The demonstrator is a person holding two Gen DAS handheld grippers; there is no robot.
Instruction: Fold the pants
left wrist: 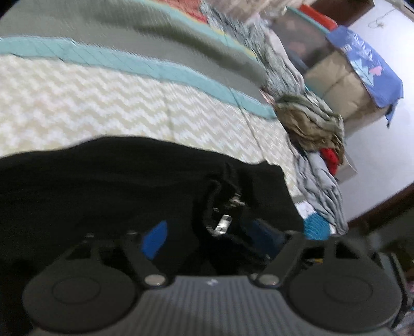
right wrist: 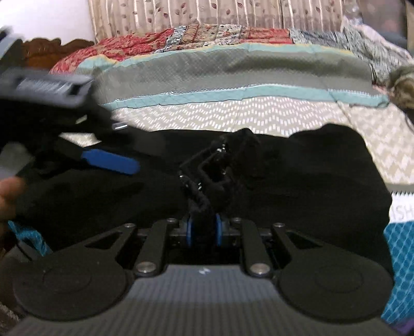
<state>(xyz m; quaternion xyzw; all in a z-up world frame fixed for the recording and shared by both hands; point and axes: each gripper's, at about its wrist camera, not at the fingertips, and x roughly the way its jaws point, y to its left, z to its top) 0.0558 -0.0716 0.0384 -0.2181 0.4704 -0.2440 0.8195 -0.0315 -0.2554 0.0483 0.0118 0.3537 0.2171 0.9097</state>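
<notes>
Black pants [right wrist: 297, 175] on beige-and-white zigzag bedspread [right wrist: 258, 115], teal-banded.

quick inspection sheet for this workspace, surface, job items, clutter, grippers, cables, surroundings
surface: bed with a zigzag-patterned bedspread, teal and grey bands further back
job's things: black pants spread on the bed, bunched at the middle
clutter: pile of crumpled clothes at the bed's edge; patchwork quilt at the far end
grippers: right gripper shut on a bunch of the pants; left gripper open over the fabric, blurred
cables: nothing seen
surroundings: curtain behind the bed; box under a blue cloth
</notes>
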